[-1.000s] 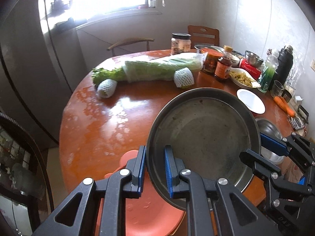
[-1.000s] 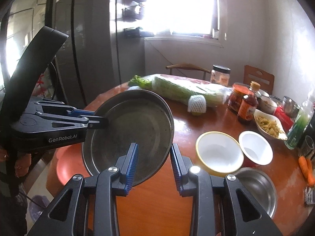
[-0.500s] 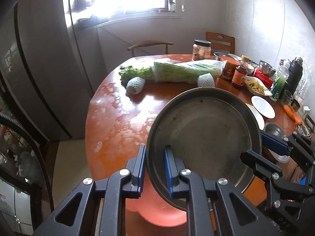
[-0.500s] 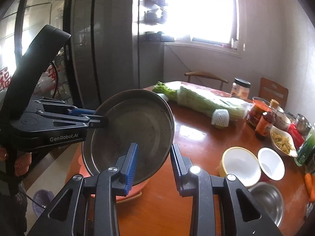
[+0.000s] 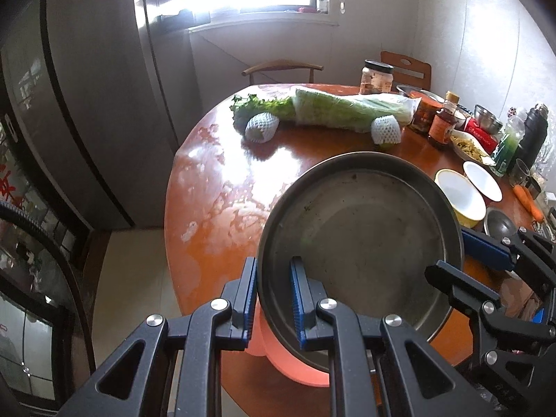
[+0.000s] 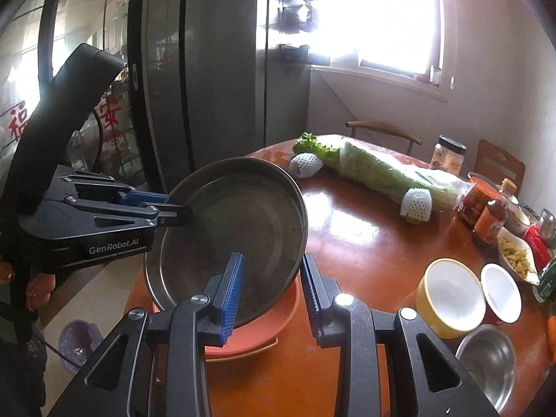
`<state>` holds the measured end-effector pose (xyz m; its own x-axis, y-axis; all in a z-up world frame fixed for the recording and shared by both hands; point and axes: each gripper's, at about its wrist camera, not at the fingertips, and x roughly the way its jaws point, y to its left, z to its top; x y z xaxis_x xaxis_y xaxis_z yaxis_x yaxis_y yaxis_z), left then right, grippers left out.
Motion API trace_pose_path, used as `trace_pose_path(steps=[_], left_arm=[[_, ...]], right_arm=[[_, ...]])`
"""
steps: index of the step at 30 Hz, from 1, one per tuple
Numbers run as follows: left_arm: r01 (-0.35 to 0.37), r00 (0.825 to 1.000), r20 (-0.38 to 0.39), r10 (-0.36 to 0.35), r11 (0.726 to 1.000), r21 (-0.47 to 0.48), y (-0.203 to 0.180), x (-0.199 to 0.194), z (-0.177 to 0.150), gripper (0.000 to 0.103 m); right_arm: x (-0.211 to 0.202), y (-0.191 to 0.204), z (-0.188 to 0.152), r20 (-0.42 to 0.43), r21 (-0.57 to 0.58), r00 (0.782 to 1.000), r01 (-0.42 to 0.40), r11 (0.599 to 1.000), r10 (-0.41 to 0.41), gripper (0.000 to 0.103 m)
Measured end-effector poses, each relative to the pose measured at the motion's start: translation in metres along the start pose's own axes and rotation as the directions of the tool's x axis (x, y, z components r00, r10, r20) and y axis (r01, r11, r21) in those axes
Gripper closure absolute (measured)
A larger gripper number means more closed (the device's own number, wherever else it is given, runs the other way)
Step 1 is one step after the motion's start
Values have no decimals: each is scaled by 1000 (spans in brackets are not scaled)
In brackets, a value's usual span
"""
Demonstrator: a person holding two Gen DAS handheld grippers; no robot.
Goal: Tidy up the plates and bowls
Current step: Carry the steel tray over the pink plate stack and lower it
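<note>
The steel plate point(image 5: 361, 243) hangs tilted over the orange plates point(image 6: 257, 333) at the desk point(image 6: 365, 243) edge, its rim pinched between the left gripper point(image 5: 272, 299) fingers and straddled by the right gripper point(image 6: 271, 295) fingers (whether these press it, I cannot tell).

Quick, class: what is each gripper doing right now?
Left gripper: closed on the rim of the metal pan.
Right gripper: open, its fingers straddling the pan's rim without pinching it.
</note>
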<state>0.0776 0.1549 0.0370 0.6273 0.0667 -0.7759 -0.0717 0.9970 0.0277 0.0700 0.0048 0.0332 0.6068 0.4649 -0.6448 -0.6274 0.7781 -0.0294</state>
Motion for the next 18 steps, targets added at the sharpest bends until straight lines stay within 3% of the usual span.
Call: trace_pose_path(steps=[18], left_arm=[[-15, 999, -35, 13, 999, -48, 9, 28, -33, 85]], right_arm=[[38, 1, -19, -61, -15, 997, -52, 999, 51, 69]])
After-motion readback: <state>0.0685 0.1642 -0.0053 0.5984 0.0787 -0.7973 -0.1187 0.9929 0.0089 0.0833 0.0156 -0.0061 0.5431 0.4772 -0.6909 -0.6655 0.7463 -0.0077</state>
